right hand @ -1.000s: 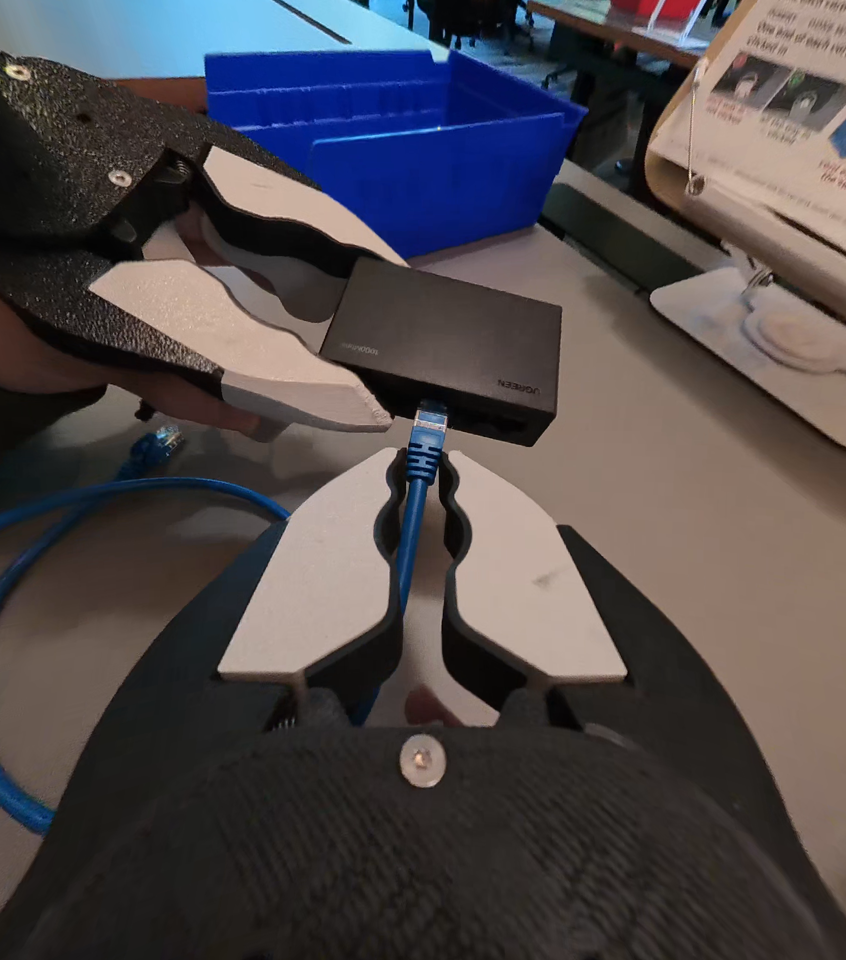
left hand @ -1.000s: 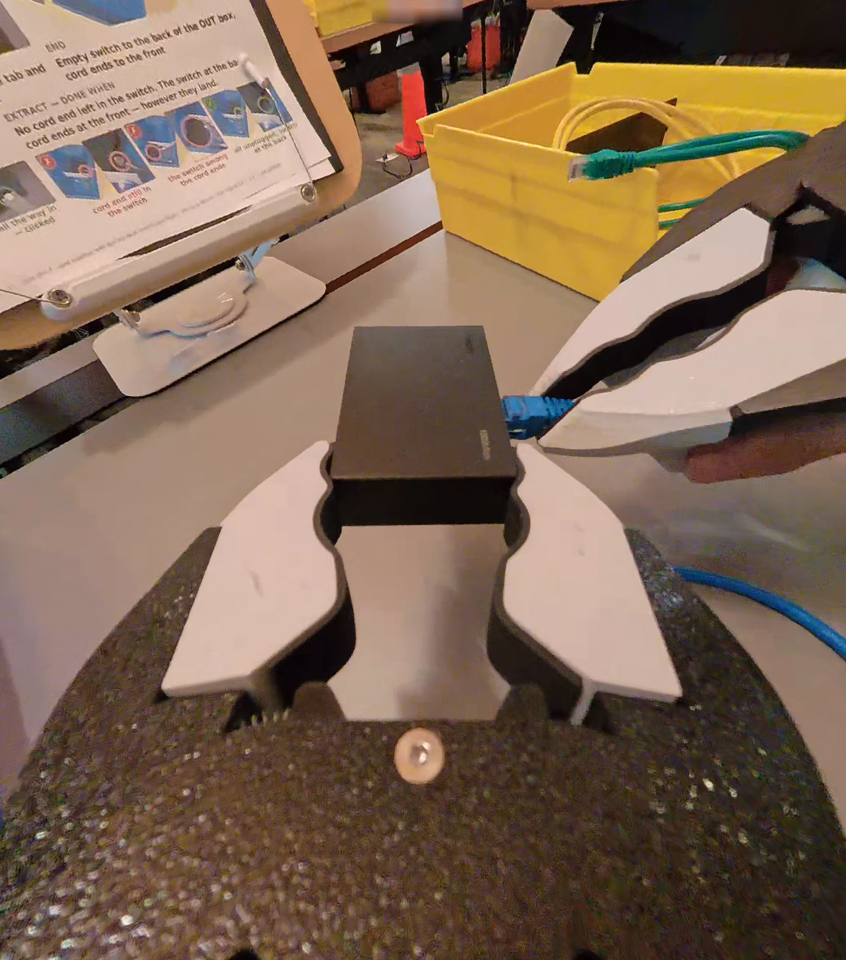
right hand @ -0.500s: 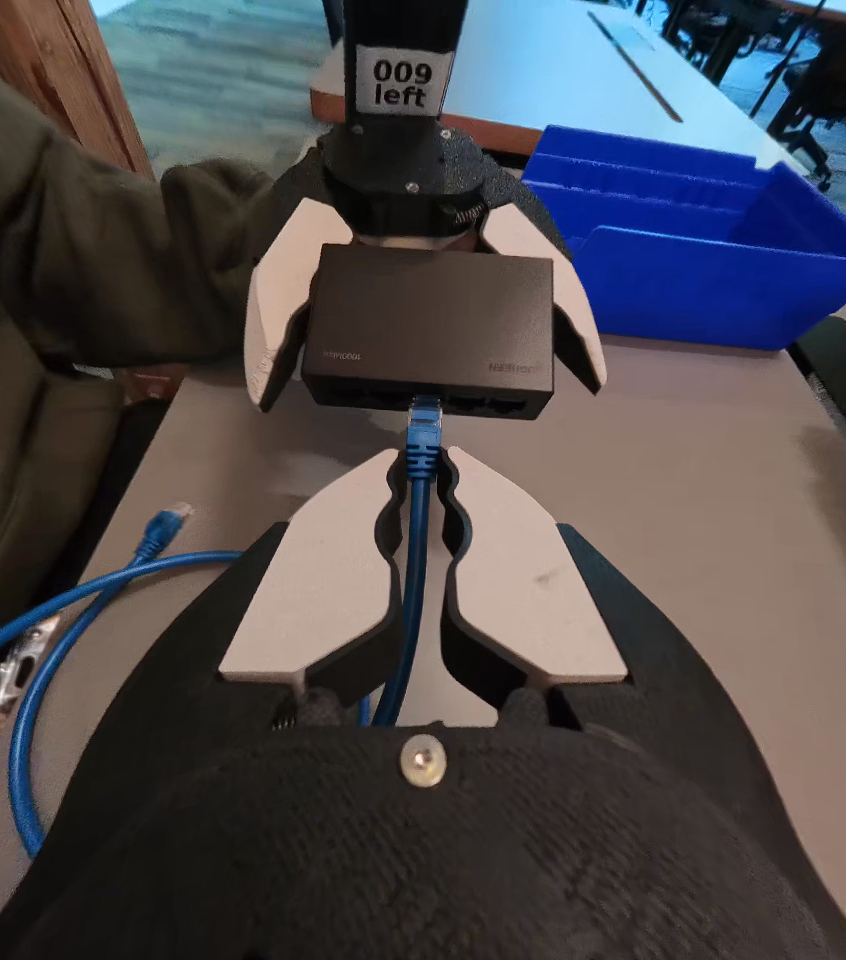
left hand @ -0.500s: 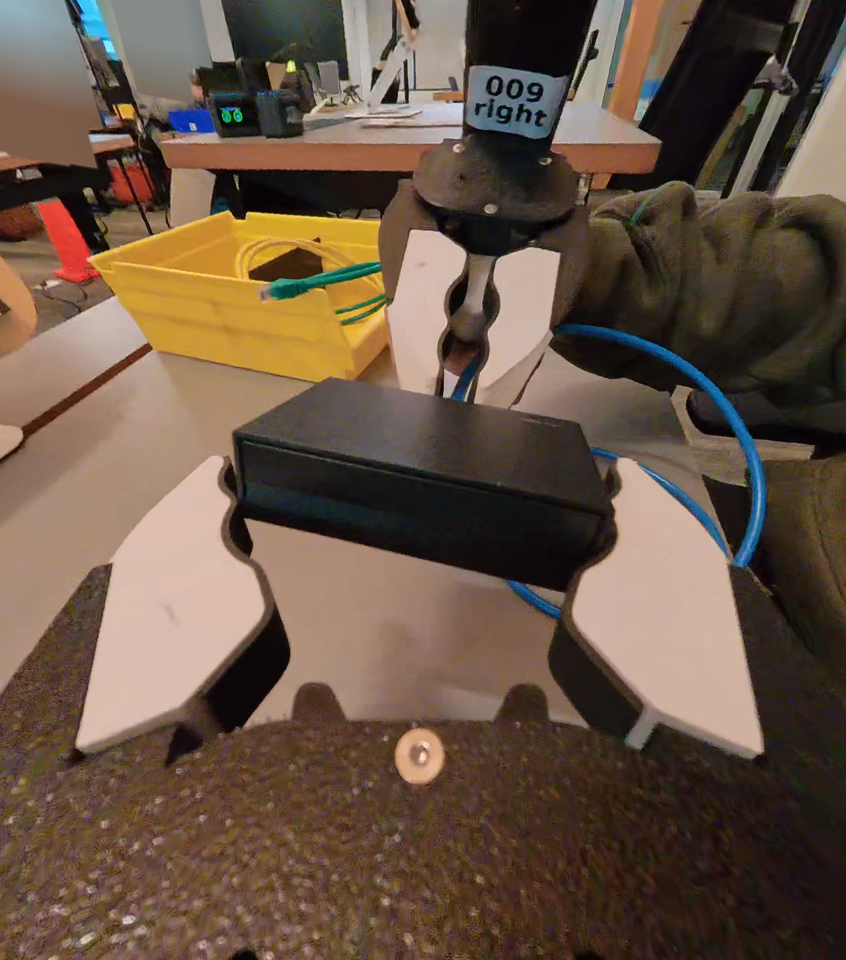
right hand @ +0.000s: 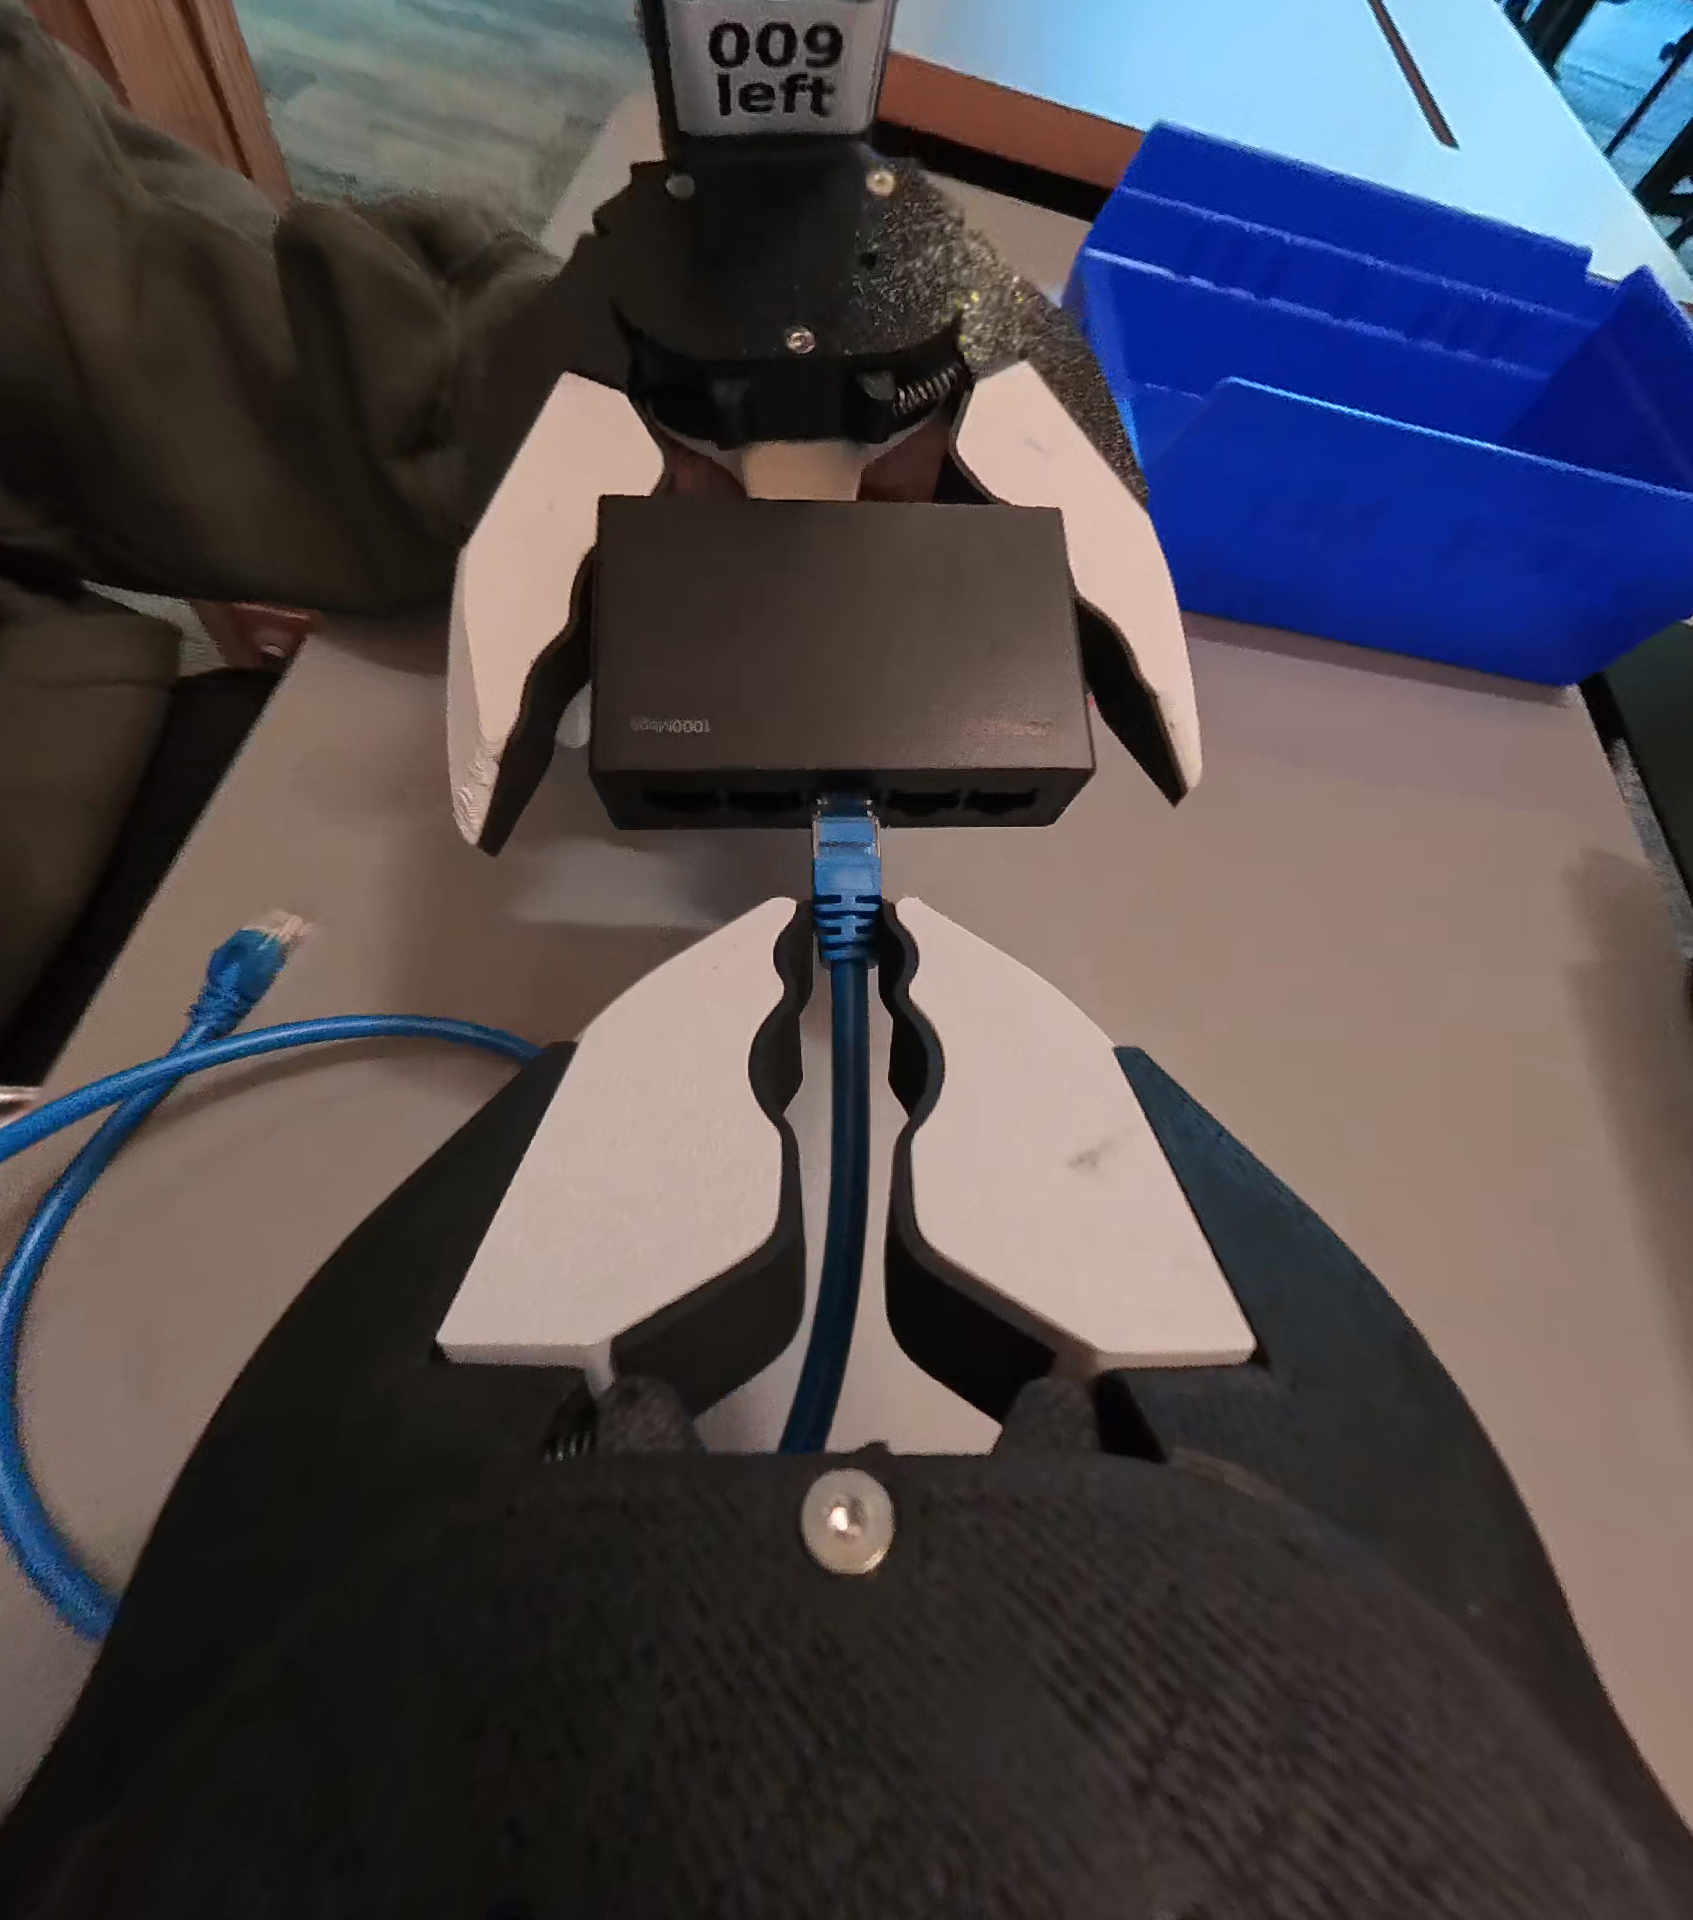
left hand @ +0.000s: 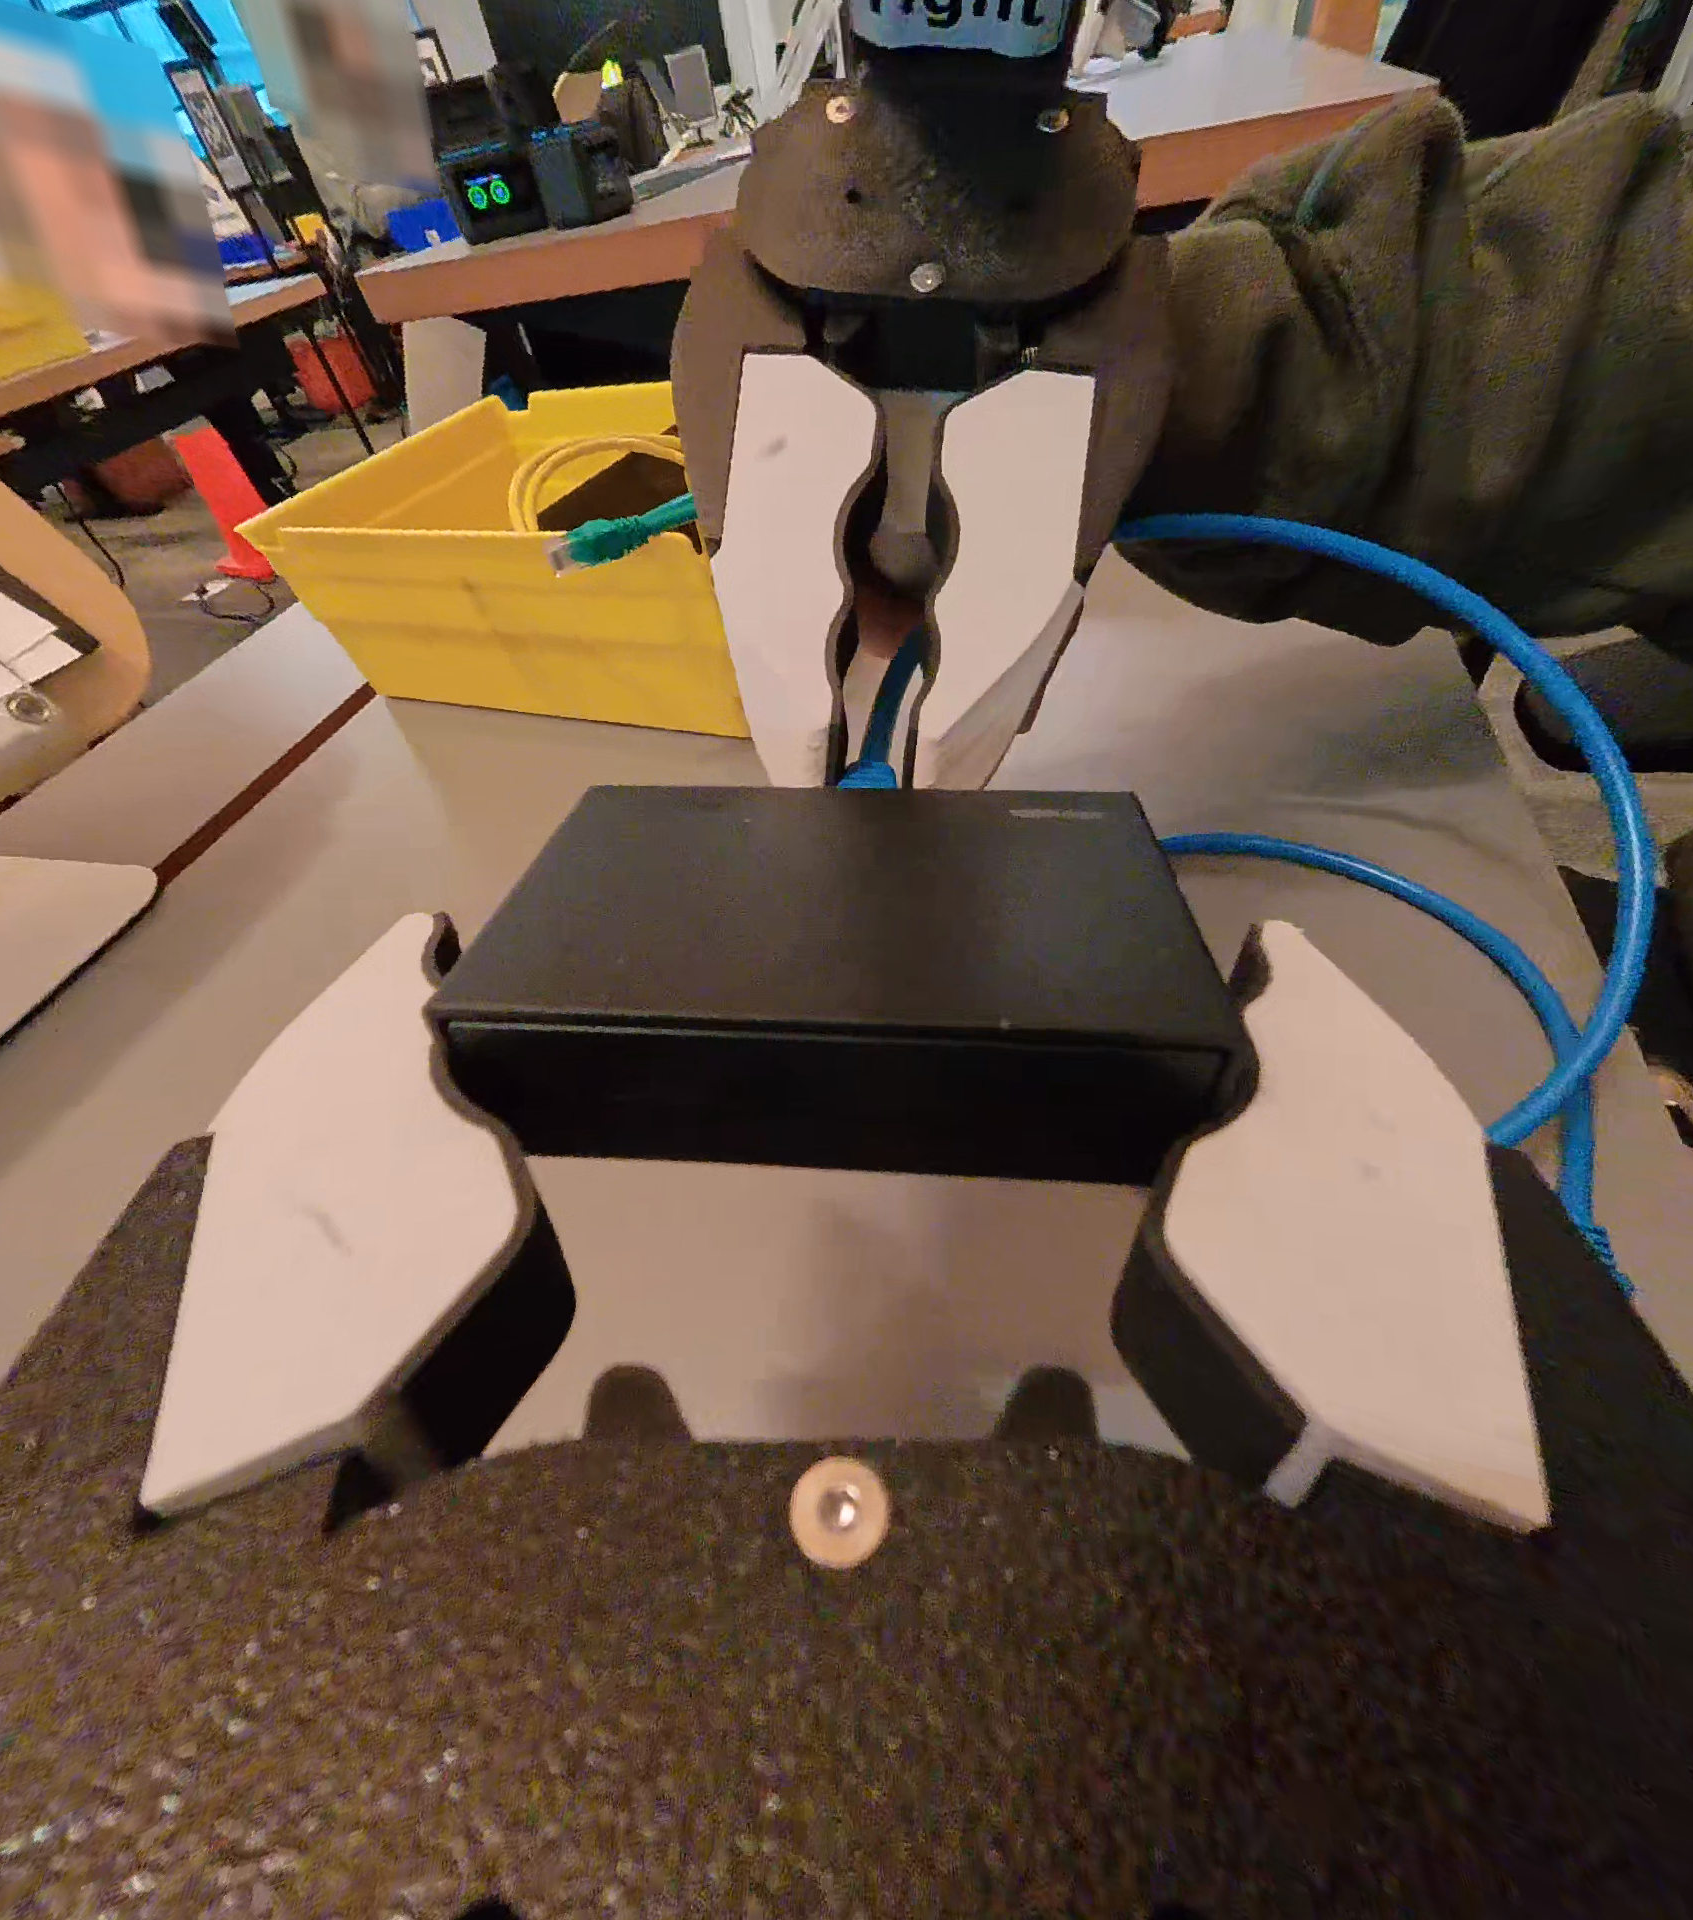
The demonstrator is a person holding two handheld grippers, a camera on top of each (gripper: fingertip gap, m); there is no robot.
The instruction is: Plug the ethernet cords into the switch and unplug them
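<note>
- Step in hand: insertion of the blue ethernet cord (right hand: 847, 1143) into the black switch (right hand: 837, 644). The plug (right hand: 844, 857) sits at the mouth of the middle port of the port row; whether the latch has engaged cannot be told from either view.
- Position of the switch: held above the grey table (right hand: 1289, 987), between the two grippers, port face toward the right gripper. The blue bin (right hand: 1444, 499) stands near it on one side, the yellow bin (left hand: 499, 592) well apart on the other.
- Left gripper (left hand: 837, 1039): spread wide, its fingers (left hand: 343, 1195) bearing on the two short ends of the switch and clamping it.
- Right gripper (right hand: 847, 925): nearly closed, its tips pinching the cord at the boot just behind the plug; the cord runs back through the slot between the fingers.
- The rest of the cord loops onto the table; its free end (right hand: 250, 951) lies apart, unplugged.
- Next move, as a judgement: a straight push along the port axis, with the left gripper bracing the switch against it.
- Risk: a tilted plug may bind at the port edge; the grip behind the boot may slide on the cord.
</note>
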